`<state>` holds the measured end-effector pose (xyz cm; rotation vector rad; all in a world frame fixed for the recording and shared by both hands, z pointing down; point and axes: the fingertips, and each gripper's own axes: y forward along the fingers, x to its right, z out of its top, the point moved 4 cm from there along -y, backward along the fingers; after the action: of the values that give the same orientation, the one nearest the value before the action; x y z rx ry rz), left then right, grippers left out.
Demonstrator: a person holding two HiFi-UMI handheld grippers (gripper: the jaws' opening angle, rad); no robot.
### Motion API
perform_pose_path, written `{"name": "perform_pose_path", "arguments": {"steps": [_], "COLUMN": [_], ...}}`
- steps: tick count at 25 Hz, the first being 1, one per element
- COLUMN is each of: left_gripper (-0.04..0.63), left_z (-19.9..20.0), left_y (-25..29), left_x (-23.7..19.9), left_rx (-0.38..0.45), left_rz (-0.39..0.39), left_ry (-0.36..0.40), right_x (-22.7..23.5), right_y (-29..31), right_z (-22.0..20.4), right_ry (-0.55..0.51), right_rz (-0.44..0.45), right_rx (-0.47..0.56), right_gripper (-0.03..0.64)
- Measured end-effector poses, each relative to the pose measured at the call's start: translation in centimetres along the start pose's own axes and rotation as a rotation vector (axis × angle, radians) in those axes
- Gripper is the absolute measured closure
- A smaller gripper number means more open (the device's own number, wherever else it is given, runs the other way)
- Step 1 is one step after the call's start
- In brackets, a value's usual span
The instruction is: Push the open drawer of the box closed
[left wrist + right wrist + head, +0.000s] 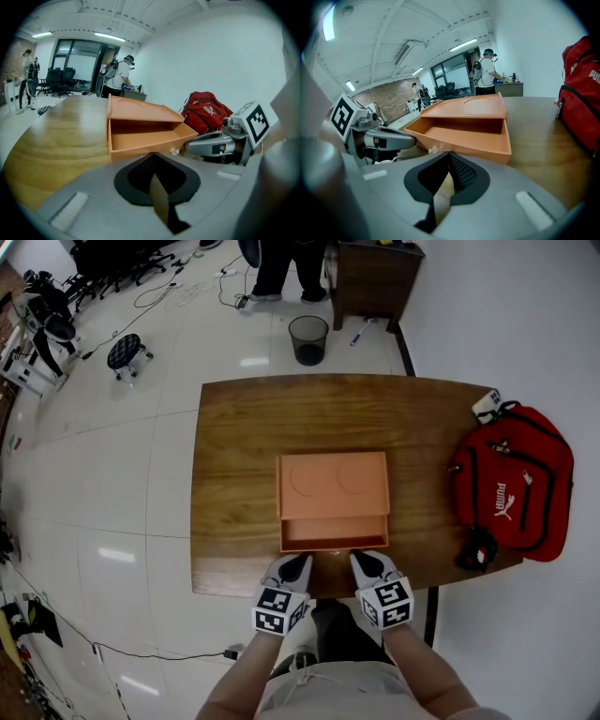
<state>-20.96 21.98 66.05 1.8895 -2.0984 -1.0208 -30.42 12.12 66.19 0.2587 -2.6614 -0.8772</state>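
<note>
the box [333, 484] sits mid-counter [234, 427] with its drawer [334, 532] pulled out toward the person, its front panel running crosswise. the left tongs [295, 563] and right tongs [364, 562], each pressed together and empty, sit just short of that panel, about equally near, so the push likely goes straight ahead.

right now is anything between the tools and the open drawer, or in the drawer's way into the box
Nothing visible. The left tool and right tool sit just short of the drawer front, with only bare table between. The drawer looks empty and lines up with the box. The red backpack lies well off to the right.
</note>
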Motion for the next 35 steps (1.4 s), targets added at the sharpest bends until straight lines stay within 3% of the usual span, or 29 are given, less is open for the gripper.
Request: {"name": "perform_pose_path", "arguments": {"steps": [16, 24, 30, 35], "left_gripper": [0.589, 0.589, 0.589, 0.589], "left_z": [4.6, 5.0, 7.6, 12.4], "left_y": [3.2, 1.2, -3.9, -12.0], "left_x": [-2.7, -1.9, 0.7, 5.1], "left_rx": [0.056, 0.118, 0.233, 0.469], "left_rz": [0.047, 0.029, -0.005, -0.062], "left_ry": [-0.077, -0.059, -0.007, 0.089], "right_x": [3.7, 3.0, -0.5, -5.2], "right_y": [2.9, 1.6, -3.9, -10.4], "right_z": [4.3, 4.9, 8.2, 11.0], "right_ry": [-0.009, -0.039, -0.148, -0.303], "right_rz": [0.017, 0.011, 0.000, -0.025], "right_rx": [0.025, 0.076, 0.245, 0.397], "right_gripper": [0.609, 0.609, 0.609, 0.609]}}
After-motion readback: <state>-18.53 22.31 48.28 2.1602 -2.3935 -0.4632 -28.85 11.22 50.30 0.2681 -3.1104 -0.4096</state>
